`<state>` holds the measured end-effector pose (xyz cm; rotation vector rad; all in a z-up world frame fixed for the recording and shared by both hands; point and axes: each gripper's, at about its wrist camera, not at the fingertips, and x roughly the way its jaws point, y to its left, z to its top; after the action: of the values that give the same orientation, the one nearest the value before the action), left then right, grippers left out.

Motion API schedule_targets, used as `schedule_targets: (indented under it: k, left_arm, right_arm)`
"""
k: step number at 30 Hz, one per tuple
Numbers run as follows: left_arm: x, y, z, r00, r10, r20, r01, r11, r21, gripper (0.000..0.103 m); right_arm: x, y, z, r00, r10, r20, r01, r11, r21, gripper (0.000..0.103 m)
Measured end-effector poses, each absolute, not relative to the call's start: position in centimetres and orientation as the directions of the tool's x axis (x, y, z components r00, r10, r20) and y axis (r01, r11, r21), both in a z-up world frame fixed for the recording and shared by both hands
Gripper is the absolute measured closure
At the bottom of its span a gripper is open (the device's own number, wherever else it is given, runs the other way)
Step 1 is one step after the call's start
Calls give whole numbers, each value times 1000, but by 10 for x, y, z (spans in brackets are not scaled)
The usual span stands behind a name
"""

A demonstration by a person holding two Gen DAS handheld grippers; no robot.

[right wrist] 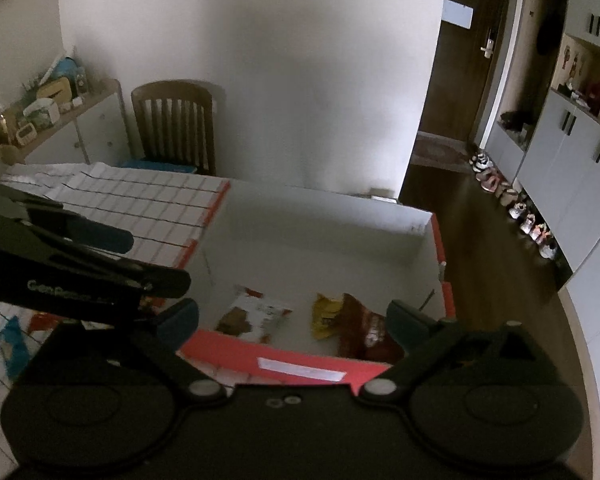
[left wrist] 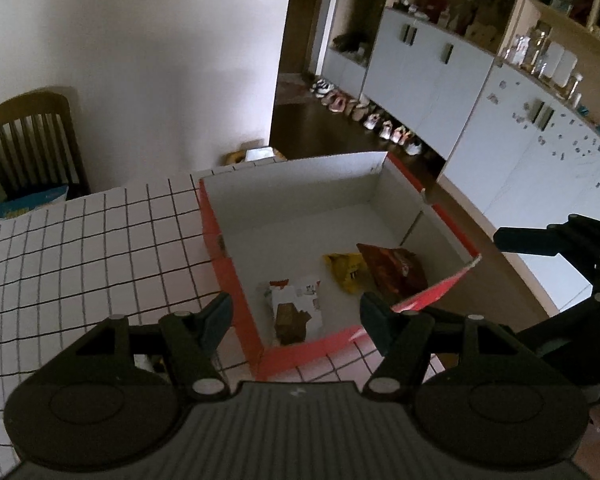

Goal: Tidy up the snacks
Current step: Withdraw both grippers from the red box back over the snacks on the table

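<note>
Left black two-finger gripper (left wrist: pixel 296 320): jaws partly open, nothing between them. Right black gripper (right wrist: pixel 294 322): jaws wide apart, empty too. Both hang above the near wall of the red cardboard box w/ white inside (left wrist: pixel 236 292). On its floor: white-brown snack packet (left wrist: pixel 294 308), long axis running near wall to far; yellow pouch (left wrist: pixel 346 272) touching a dark red crinkly bag (left wrist: pixel 396 274), which lies diagonal. Step, I'd say: between placements. Next calls for fetching another snack; blue packet (right wrist: pixel 10 340) lies on the grid-pattern tablecloth (left wrist: pixel 80 248).
</note>
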<state>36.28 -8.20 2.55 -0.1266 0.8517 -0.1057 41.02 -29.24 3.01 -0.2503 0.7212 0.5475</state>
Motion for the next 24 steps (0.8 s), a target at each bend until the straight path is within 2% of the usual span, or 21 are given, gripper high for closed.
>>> schedule_targets:
  k: [4, 9, 11, 16, 18, 20, 24]
  left_arm:
    - [336, -65, 33, 671, -156, -725, 52, 985, -163, 25]
    - [300, -39, 41, 686, -180, -705, 74, 981, -179, 24]
    - [286, -28, 43, 692, -182, -699, 78, 981, -178, 19]
    - [252, 1, 44, 701, -182, -690, 70, 980, -187, 18]
    - [240, 11, 44, 705, -178, -687, 60, 980, -192, 13]
    - [228, 21, 43, 711, -178, -680, 54, 978, -200, 3]
    - [206, 42, 35, 718, -149, -680, 26, 982, -188, 1]
  right_arm:
    - [386, -283, 40, 625, 402, -669, -557, 830, -22, 2]
    - [356, -269, 48, 622, 432, -653, -562, 827, 12, 1]
    - [345, -261, 50, 622, 443, -646, -564, 825, 22, 0]
    - [316, -241, 52, 614, 475, -630, -577, 815, 52, 0]
    - [306, -233, 51, 607, 487, -628, -581, 811, 67, 0]
    - [296, -225, 50, 602, 497, -625, -586, 807, 78, 0]
    - [278, -210, 46, 590, 512, -624, -594, 799, 94, 0]
